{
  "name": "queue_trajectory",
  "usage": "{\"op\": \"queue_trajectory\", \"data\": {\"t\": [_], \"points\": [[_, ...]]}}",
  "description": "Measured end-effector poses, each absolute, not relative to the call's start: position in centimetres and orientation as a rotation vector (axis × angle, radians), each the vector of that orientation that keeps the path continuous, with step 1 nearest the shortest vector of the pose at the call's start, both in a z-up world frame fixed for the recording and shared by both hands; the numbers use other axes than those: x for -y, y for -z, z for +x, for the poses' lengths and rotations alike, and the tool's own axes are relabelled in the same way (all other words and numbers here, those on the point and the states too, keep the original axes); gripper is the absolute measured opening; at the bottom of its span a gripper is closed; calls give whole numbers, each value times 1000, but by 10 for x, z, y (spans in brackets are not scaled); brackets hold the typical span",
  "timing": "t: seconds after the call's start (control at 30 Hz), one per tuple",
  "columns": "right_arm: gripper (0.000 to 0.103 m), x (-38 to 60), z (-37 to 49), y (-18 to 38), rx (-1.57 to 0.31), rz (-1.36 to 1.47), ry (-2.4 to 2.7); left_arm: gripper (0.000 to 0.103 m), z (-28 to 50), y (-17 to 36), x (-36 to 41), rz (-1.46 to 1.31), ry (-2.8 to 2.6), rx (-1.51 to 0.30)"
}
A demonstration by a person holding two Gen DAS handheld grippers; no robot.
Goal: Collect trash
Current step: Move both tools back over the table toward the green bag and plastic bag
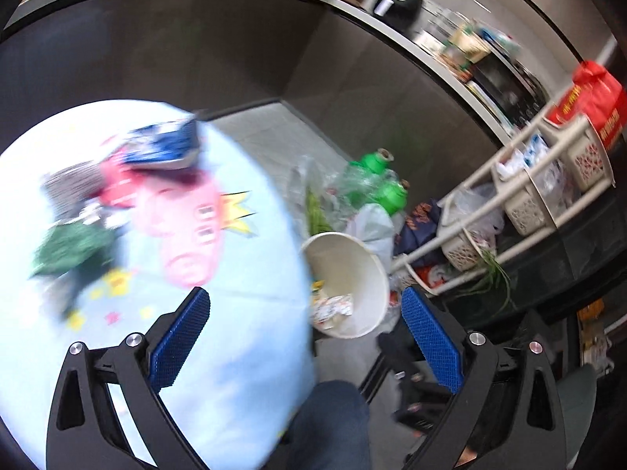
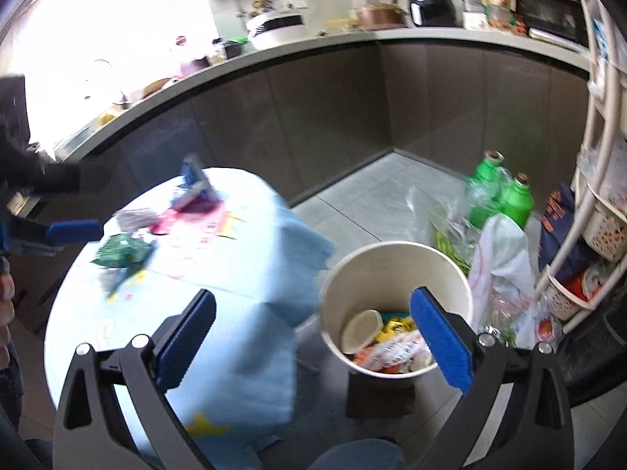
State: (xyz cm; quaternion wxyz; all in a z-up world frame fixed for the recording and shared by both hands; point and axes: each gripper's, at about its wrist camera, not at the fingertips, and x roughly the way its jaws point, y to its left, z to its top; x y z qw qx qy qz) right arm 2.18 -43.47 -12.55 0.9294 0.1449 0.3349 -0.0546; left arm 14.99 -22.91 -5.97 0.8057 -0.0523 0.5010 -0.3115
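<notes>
Both grippers are standing with fingers spread wide, gripping nothing. The right gripper (image 2: pixel 313 337) is hovering over the near edge of the round bench (image 2: pixel 243 274) in its pale blue cloth, and the white bucket (image 2: pixel 395 274) on the floor is sitting at its 1 o'clock, wrappers (image 2: pixel 392 348) lying inside. The left gripper (image 1: pixel 305 337) is hanging over the bench too. Farther on, at 11 o'clock, a green packet (image 2: pixel 121 252), a pink wrapper (image 2: pixel 184 215) and a blue packet (image 2: pixel 198 180) are lying on the cloth. Beyond the bucket, at 1 o'clock, two green bottles (image 2: pixel 501 196) are standing among plastic bags (image 2: pixel 497 266).
</notes>
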Motion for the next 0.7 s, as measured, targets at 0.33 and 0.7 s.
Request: {"op": "queue_trajectory", "data": {"t": [0.33,0.7], "points": [[99,351,40,98,-689,203,-67,94,135,59,83,-195,439,-1052],[85,253,98,88,-728,106,-304,94,133,69,-9,-308,349,-1038]]}}
